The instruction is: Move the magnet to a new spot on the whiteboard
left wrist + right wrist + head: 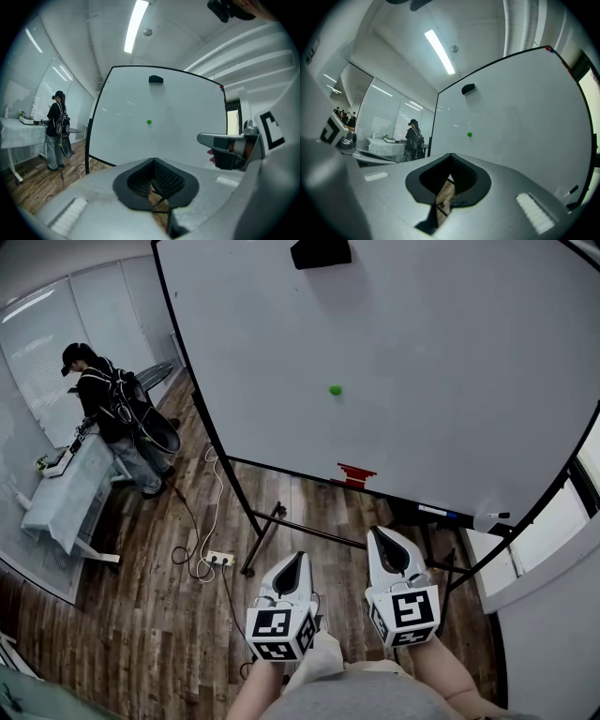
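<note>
Far over at 9 o'clock in the head view, a person (111, 404) in dark clothes stands by a long table (56, 512) with a pale cloth on it. On the wooden floor (141, 615), near 7 o'clock, lies a white power strip (220, 559). Next comes the big whiteboard (450, 362) on a black stand (255, 542). The stand's legs are on the floor between the grippers and the board. The left gripper (298, 559) is at 6 o'clock, low in the view and well apart from the board. Its jaws are pressed together with nothing in them. At 12 o'clock, at the top of the board, a black eraser (321, 253) sticks on. The magnet (335, 389) is a small, round, bright green dot. It is stuck on the white face near the middle of the board, at 6 o'clock from the eraser and well apart from it. At 6 o'clock from the magnet, a red thing (355, 474) sits at the board's bottom edge. The right gripper (378, 535) is just beside the left one, at its 3 o'clock. Its jaws are clenched tight too and hold nothing. Both grippers point toward the board, with the magnet at 12 o'clock from them. Toward 4 o'clock, a marker (439, 511) lies along the board's bottom edge.
</note>
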